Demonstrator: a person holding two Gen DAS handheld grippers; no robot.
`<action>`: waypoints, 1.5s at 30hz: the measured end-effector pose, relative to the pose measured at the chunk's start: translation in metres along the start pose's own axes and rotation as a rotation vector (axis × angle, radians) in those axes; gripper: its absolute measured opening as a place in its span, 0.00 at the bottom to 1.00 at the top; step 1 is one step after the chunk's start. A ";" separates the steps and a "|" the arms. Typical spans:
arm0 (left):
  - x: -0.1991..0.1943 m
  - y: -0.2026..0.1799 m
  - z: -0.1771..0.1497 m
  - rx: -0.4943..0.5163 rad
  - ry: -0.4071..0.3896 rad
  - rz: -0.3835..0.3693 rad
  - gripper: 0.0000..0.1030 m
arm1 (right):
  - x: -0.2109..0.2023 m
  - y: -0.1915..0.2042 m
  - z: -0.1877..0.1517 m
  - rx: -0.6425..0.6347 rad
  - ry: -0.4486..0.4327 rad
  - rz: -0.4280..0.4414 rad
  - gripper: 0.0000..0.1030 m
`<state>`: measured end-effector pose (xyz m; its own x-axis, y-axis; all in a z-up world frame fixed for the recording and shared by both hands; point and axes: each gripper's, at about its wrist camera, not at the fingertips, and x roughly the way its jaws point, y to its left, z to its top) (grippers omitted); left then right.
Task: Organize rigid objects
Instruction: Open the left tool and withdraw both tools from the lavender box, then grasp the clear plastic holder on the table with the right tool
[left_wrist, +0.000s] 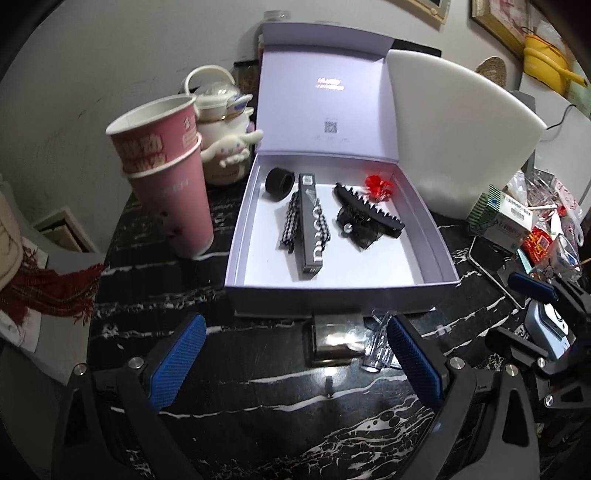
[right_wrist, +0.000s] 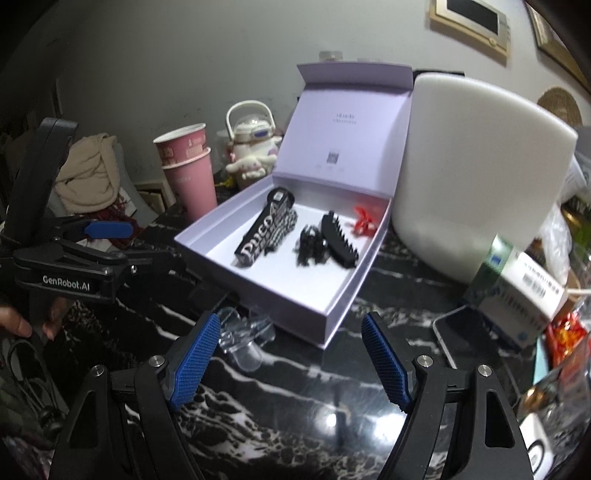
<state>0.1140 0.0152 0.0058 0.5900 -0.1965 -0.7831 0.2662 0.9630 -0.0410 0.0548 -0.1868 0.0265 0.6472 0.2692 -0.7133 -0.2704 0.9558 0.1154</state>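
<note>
An open lilac box (left_wrist: 332, 295) stands on the black marble table (left_wrist: 258, 406). Inside lie a dark long carton (left_wrist: 310, 225), checked bows (left_wrist: 290, 225), a black ring (left_wrist: 279, 183), a black claw clip (left_wrist: 369, 214) and a red clip (left_wrist: 376, 186). My left gripper (left_wrist: 295, 363) is open just before the box, with a dark glossy case (left_wrist: 332, 343) and a clear plastic clip (left_wrist: 376, 347) on the table between its fingers. My right gripper (right_wrist: 291, 365) is open and holds nothing. The clear clip (right_wrist: 240, 332) lies by its left pad, before the box (right_wrist: 251, 295).
Stacked pink paper cups (left_wrist: 166, 177) and a white plush-covered kettle (left_wrist: 225, 122) stand left of the box. A white board (left_wrist: 461, 140) leans at its right. A phone (right_wrist: 476, 343), a medicine carton (right_wrist: 517, 295) and clutter fill the right side. A hand (right_wrist: 14, 325) holds the left gripper.
</note>
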 end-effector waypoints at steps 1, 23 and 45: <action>0.002 0.001 -0.002 -0.004 0.005 -0.001 0.97 | 0.002 0.000 -0.002 0.002 0.005 0.003 0.78; 0.026 0.012 -0.031 -0.006 0.062 -0.097 0.97 | 0.056 0.011 -0.028 0.004 0.133 0.095 0.78; 0.047 0.025 -0.022 -0.002 0.076 -0.137 0.97 | 0.106 0.031 -0.012 -0.035 0.190 0.134 0.77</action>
<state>0.1317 0.0343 -0.0460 0.4893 -0.3113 -0.8147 0.3385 0.9287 -0.1516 0.1063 -0.1299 -0.0539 0.4590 0.3628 -0.8110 -0.3710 0.9077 0.1960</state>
